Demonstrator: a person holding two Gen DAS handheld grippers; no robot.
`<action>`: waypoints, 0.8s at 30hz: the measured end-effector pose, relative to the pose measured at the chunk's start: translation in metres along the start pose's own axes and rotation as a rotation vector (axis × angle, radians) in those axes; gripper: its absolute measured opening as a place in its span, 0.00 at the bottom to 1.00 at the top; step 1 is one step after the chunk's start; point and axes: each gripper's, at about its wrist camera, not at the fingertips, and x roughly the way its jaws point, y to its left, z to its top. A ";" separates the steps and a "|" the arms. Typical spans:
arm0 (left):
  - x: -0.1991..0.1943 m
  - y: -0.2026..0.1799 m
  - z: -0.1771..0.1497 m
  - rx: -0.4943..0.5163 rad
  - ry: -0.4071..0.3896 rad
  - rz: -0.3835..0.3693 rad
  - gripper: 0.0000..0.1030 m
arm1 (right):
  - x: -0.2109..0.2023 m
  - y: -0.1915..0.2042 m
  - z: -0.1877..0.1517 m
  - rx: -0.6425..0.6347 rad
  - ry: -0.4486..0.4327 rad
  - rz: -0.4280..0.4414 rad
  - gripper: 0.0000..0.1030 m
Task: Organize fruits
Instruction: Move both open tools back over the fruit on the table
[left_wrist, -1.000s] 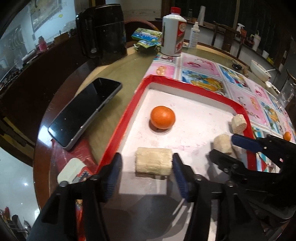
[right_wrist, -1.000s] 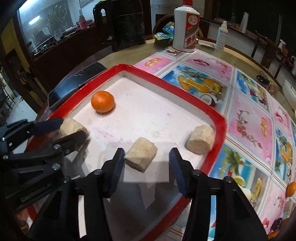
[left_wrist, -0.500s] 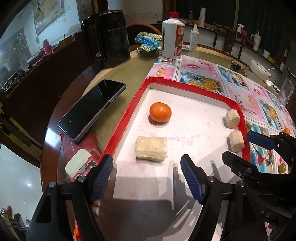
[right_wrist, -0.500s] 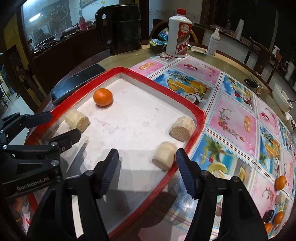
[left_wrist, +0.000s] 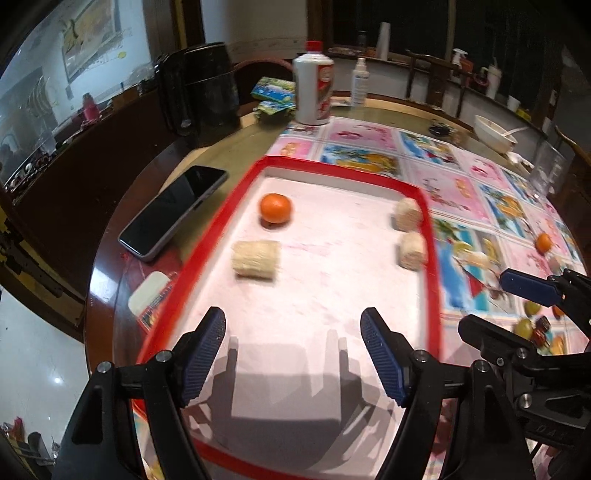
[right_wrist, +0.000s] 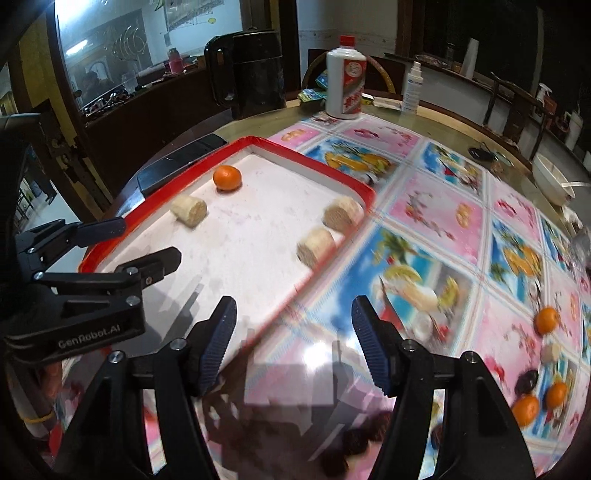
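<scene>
Both claws wide open and holding nothing, left claw over the red-rimmed tray, right claw over the shiny picture-covered desk; round smooth orange near tray's far left corner, three rough pale cylinder chunks on its flat white floor.

Black tool, ribbed blue pads, silver screws
</scene>
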 end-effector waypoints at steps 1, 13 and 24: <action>-0.004 -0.007 -0.002 0.009 -0.001 -0.013 0.73 | -0.005 -0.005 -0.006 0.013 0.000 0.008 0.64; -0.032 -0.107 -0.044 0.171 0.030 -0.218 0.73 | -0.079 -0.102 -0.123 0.114 0.005 -0.129 0.65; -0.007 -0.150 -0.074 0.184 0.122 -0.246 0.73 | -0.099 -0.156 -0.167 0.238 0.011 -0.127 0.65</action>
